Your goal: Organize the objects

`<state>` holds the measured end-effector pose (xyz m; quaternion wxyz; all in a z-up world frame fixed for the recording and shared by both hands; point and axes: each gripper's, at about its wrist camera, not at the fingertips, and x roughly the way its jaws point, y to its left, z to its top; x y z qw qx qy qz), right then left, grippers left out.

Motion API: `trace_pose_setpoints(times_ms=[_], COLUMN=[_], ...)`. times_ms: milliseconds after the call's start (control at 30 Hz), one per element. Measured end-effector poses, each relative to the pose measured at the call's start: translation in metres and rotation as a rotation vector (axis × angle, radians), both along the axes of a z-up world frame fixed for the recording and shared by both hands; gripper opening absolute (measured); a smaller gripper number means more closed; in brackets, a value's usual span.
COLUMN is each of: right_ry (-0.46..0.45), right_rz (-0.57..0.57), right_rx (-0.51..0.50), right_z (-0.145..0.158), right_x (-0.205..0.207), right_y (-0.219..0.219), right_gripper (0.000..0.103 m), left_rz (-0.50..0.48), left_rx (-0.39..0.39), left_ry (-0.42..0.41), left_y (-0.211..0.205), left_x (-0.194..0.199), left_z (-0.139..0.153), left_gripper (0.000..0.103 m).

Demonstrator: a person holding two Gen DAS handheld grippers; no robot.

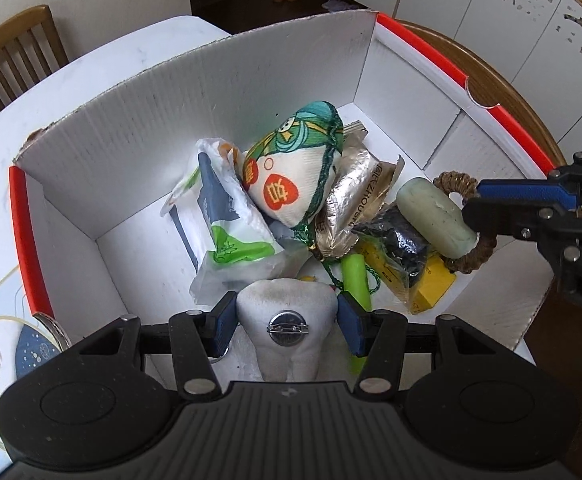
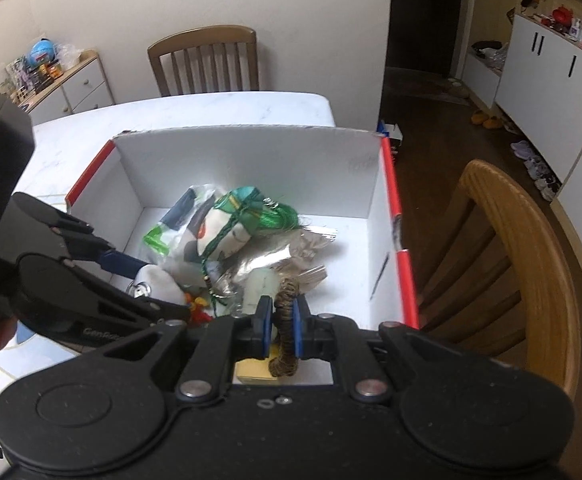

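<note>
My left tongs (image 1: 287, 320) clamped the white plush (image 1: 287, 300), bottom centre, low in the box (image 1: 131, 128). My right tongs (image 2: 280, 320) pinched the rope ring (image 2: 285, 312), centre frame, over the pile.

We list, around the white table (image 2: 195, 116): one wooden slat-back chair (image 2: 205, 62) at its far side, a second wooden chair (image 2: 503, 240) to the right, white cabinets (image 2: 551, 92) along the wall, and yellow slippers (image 2: 487, 120) on the dark floor.
</note>
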<state>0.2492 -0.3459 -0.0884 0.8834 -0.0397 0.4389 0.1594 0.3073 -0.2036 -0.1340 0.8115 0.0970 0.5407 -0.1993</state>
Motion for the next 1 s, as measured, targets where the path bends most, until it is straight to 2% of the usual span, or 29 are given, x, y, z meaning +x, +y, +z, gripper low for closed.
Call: trace_pose_setpoints(times_ms=[133,200,333,533,733,1000], right_ry=[0.011,0.018,0.031,0.048,0.052,0.02], right_rz=[0.004,0.003,0.015,0.007,-0.003,-0.02], right_rx=[0.008,0.02,0.034,0.048,0.079,0.119], right_z=[0.001,0.002,0.003,0.004,0.004,0.017], right_x=[0.001,0.002,0.002,0.001,-0.003,-0.016], right_y=[0.0,-0.001,-0.002,-0.006,-0.012,-0.015], right_gripper=[0.01,0.011,0.016,0.018,0.02,0.029], left_rz=[0.027,0.042,0.051,0.041,0.054,0.089], left_rx=[-0.031,-0.042,-0.069,-0.091,-0.149,-0.22], left_ry=[0.008,0.003,-0.015,-0.075,-0.156,-0.23], left_y=[0.007,0.01,0.015,0.019,0.033,0.055], left_x=[-0.001,-0.002,-0.007,-0.023,-0.044,-0.067], left_z=[-0.001,0.0,0.006,0.025,0.049,0.078], left_gripper=[0.056,0.062,0.063,0.064,0.069,0.069])
